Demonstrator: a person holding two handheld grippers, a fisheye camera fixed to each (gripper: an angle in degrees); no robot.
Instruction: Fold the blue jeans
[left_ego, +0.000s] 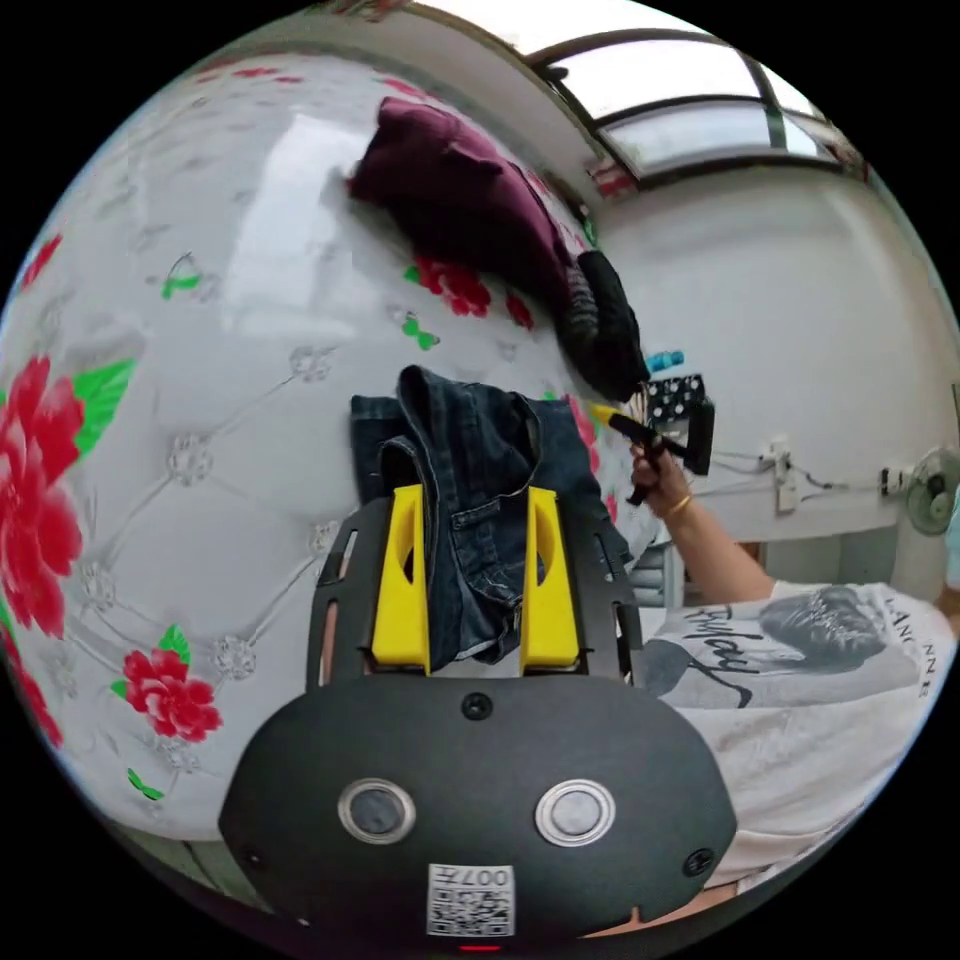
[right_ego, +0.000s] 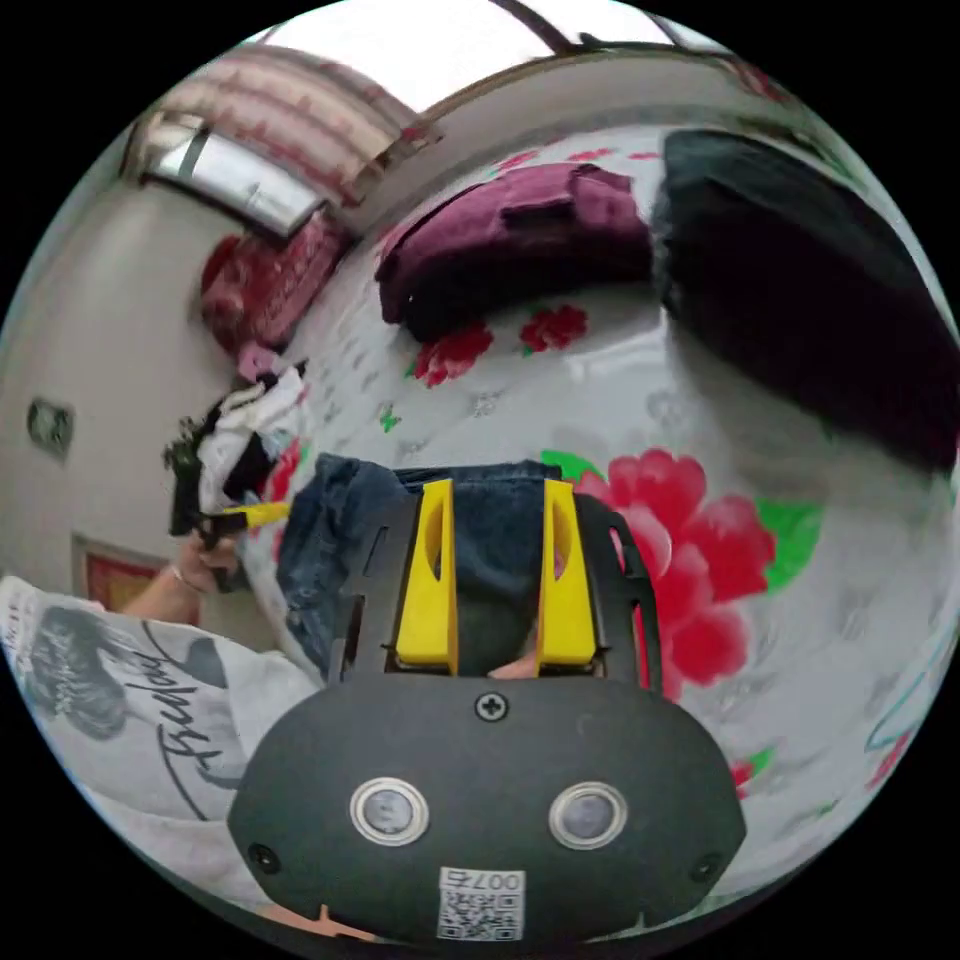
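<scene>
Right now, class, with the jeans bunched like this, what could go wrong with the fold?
1. The jeans lie heaped between the left claw jaws, which look apart, so a lift may drop them or trap creases.
2. The maroon garment lies close behind; a wide swing could drag it.
3. The right claw looks open over the denim, so the far edge may sag.

Colours on the bed

Dark blue jeans lie on a white quilted bed cover printed with red flowers and green leaves; a maroon garment sits beyond, and each tool has yellow jaws on black.
</scene>
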